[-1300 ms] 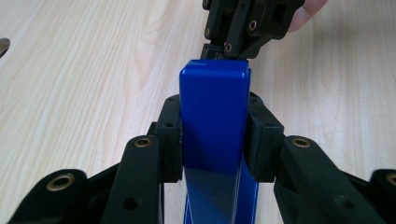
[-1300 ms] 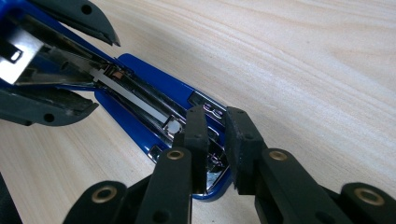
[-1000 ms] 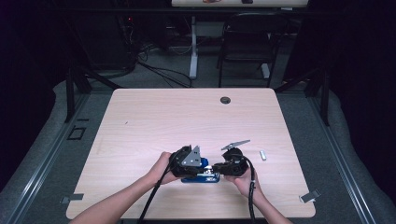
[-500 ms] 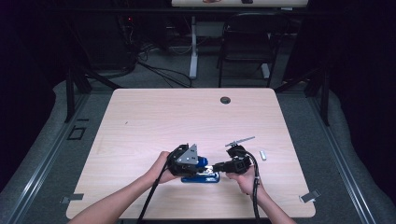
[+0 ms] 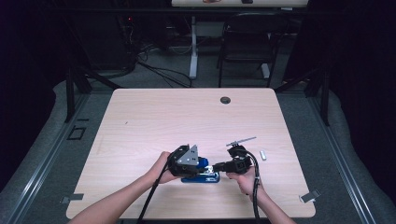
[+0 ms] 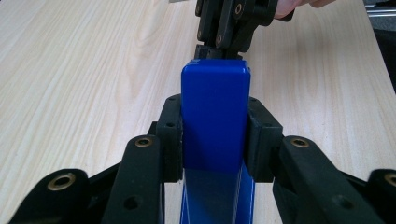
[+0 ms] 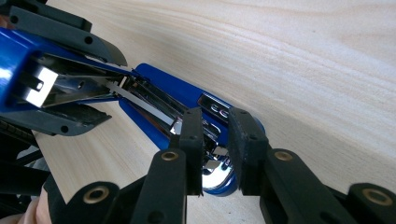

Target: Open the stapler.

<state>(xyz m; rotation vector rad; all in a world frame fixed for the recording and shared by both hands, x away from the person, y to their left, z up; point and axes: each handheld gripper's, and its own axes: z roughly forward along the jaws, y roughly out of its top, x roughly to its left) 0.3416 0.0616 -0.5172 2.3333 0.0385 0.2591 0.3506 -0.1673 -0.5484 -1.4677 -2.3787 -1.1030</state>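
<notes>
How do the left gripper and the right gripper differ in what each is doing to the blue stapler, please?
The left gripper clamps the stapler's raised blue top cover; the right gripper stands at the metal front of the stapler's lower part, jaws slightly apart. The left gripper bears an upright grey plate; the right gripper's plate sticks outward. Both meet at the stapler.

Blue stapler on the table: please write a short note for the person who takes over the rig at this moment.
Left tool: shut on the lid of the blue stapler, which is lifted open near the front middle of the table.
Right tool: its jaws stand either side of the metal magazine at the stapler's front end, with a gap between them; it appears open and I cannot tell if it touches.
Done: the stapler is open and the magazine is exposed.
Left: probably loading or clearing the magazine, then closing the lid. A small white item lies on the table to the right, untouched.
</notes>
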